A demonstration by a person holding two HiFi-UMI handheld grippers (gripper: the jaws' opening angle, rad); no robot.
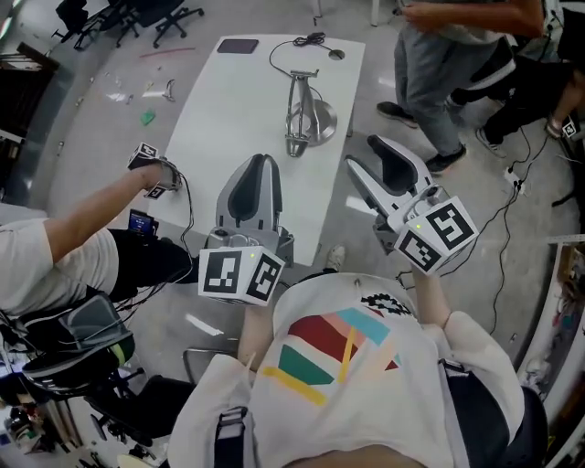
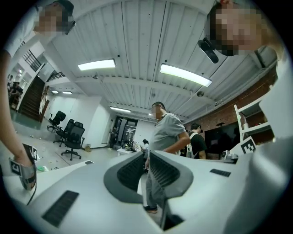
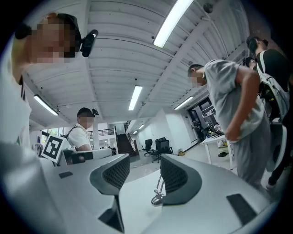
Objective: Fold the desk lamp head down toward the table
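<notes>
The silver desk lamp (image 1: 306, 114) lies on the white table (image 1: 228, 119), its arm folded low over its round base, a black cable (image 1: 294, 44) running off behind it. My left gripper (image 1: 260, 164) hovers over the table's near edge, short of the lamp, its jaws shut with nothing between them; in the left gripper view it (image 2: 147, 157) points level at a standing person. My right gripper (image 1: 368, 155) hangs off the table's right edge, open and empty. In the right gripper view the lamp (image 3: 158, 194) shows far off through the gap of that gripper (image 3: 144, 167).
A dark flat pad (image 1: 238, 45) lies at the table's far left corner. A seated person's arm with another marker cube (image 1: 149, 167) reaches in from the left. A person (image 1: 448, 55) stands at the far right. Office chairs (image 1: 137, 18) stand at the back left, and cables (image 1: 512, 183) trail over the floor at the right.
</notes>
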